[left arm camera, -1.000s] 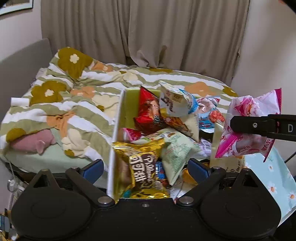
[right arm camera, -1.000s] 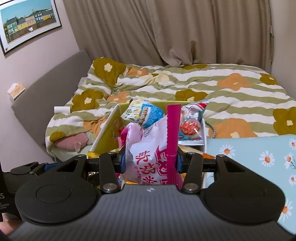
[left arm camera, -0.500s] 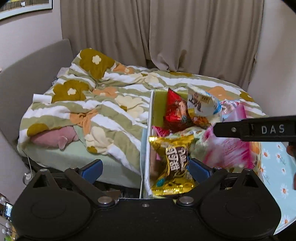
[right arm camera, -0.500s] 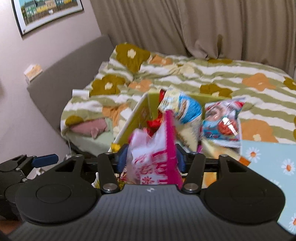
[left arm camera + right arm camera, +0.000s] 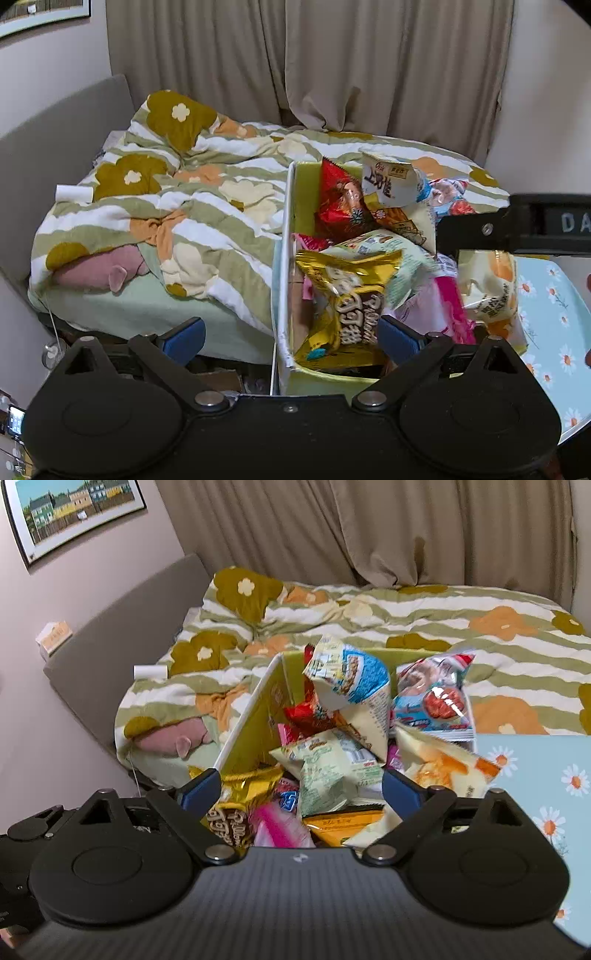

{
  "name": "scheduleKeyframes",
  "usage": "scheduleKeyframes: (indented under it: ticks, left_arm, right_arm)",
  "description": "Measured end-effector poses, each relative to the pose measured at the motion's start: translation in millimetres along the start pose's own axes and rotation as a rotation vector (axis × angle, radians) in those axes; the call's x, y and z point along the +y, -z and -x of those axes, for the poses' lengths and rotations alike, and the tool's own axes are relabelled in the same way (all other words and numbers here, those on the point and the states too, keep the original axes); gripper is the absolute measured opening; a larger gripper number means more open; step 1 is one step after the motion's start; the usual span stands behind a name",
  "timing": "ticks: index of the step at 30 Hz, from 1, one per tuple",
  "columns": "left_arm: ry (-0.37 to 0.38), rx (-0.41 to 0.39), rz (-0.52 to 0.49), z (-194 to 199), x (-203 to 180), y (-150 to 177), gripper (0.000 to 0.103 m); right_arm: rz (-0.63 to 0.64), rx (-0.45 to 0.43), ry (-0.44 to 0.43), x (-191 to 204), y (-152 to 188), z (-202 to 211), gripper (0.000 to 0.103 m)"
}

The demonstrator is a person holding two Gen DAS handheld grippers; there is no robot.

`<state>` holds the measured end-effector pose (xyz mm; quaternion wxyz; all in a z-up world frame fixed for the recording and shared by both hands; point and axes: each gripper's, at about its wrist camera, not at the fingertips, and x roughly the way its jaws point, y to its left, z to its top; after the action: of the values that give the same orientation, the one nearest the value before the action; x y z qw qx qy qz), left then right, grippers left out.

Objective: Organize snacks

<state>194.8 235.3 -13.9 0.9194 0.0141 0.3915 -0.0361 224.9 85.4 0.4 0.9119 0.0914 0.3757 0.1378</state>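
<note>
Pink packet [image 5: 273,825] dropped, right tool [image 5: 301,794] opening

The room has soft, warm indoor light, a little dim, and the closed curtains [image 5: 369,66] let no daylight through. Shadows are weak; under the bed [image 5: 155,310] it is dark. A small glare sits on the shiny blue and red snack bag [image 5: 436,701], just right of the yellow-green box [image 5: 258,716]. The pink packet [image 5: 443,310] inside this box is blurred. Both views bend strongly at the edges, with black corners.
</note>
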Motion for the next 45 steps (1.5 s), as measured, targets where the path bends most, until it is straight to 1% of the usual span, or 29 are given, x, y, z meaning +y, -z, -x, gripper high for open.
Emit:
scheduleKeyframes:
  ticks: [6,10,13,15,19,25,30,32,36,45]
  left_arm:
    - [-0.020,-0.058,0.001,25.0,-21.8,-5.2,0.101]
    - [-0.016,-0.121,-0.020,51.7,-49.3,-7.5,0.101]
    - [-0.007,-0.168,-0.032,73.8,-72.7,-6.0,0.102]
    - [-0.005,-0.205,-0.035,88.2,-87.2,-3.3,0.103]
    - [-0.028,-0.255,-0.043,107.8,-112.9,3.8,0.103]
    - [-0.041,-0.285,-0.051,123.2,-140.5,20.6,0.103]
    - [-0.031,-0.265,-0.060,123.3,-157.1,39.3,0.103]
    - [-0.027,-0.257,-0.072,122.4,-164.2,44.1,0.103]
    - [-0.030,-0.246,-0.092,121.0,-175.6,52.0,0.103]
    - [-0.025,-0.245,-0.109,121.3,-184.4,56.9,0.103]
  right_arm:
    - [-0.004,-0.064,-0.010,-17.1,-1.1,37.1,0.103]
    - [-0.006,-0.125,0.004,-37.6,0.5,76.4,0.103]
    - [0.005,-0.170,0.051,-55.6,5.4,108.5,0.103]
    - [0.019,-0.193,0.099,-67.9,11.5,129.1,0.103]
    - [0.029,-0.217,0.203,-93.7,27.4,159.9,0.103]
    - [0.024,-0.190,0.318,-124.6,55.8,181.9,0.103]
    - [0.030,-0.146,0.373,-140.2,81.8,188.6,0.103]
    - [0.030,-0.128,0.381,-143.9,93.0,189.6,0.103]
    - [-0.002,-0.102,0.368,-151.6,106.6,192.3,0.103]
    - [-0.018,-0.105,0.371,-156.9,111.9,198.0,0.103]
